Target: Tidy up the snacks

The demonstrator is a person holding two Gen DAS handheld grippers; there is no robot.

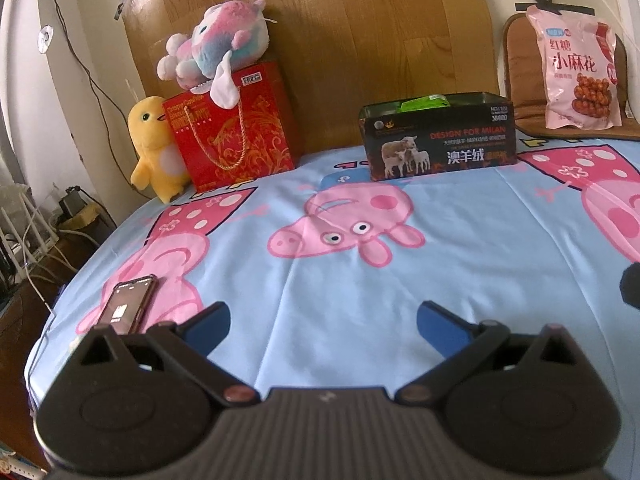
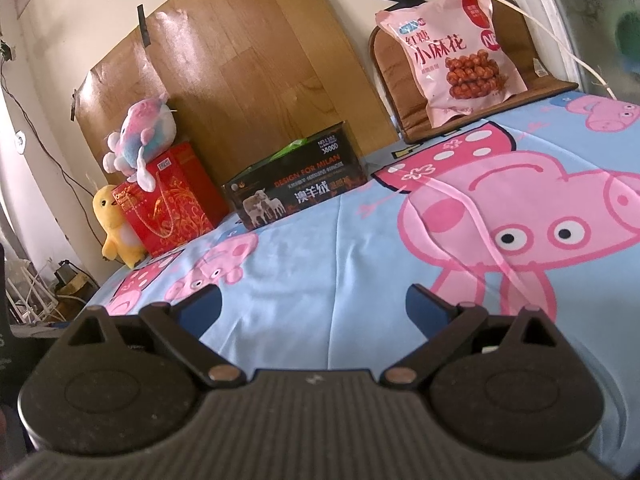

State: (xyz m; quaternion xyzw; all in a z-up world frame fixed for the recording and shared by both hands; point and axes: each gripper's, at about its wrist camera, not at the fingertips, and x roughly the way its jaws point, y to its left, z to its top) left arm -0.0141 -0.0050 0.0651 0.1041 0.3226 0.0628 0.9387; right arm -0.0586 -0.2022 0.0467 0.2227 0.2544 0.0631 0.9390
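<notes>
At the far left, by the wall, a yellow plush chick [image 1: 154,148] stands on the bed sheet [image 1: 340,280], touching a red gift bag [image 1: 236,132]. A pink and blue plush toy [image 1: 216,46] lies on top of this bag. Nearer to me on the left, a phone [image 1: 126,304] lies flat on the sheet, just beside my left fingers.

My left gripper [image 1: 323,322] hangs low over the sheet with its blue fingers [image 1: 210,322] spread wide and nothing between them.

In the middle, far from me, a dark open box [image 1: 438,136] with sheep printed on its front stands on the sheet before a wooden board [image 1: 340,40]. Something green [image 1: 426,102] shows inside it; I cannot tell what it is.

My right gripper [image 2: 314,310] is also low over the sheet, fingers [image 2: 428,312] wide apart and empty.

At the far right, a pink snack bag [image 1: 580,72] with a picture of brown twisted pieces leans upright against a brown cushion [image 1: 520,60]. It is well apart from both my grippers, and to the right of the box, not touching it.
</notes>
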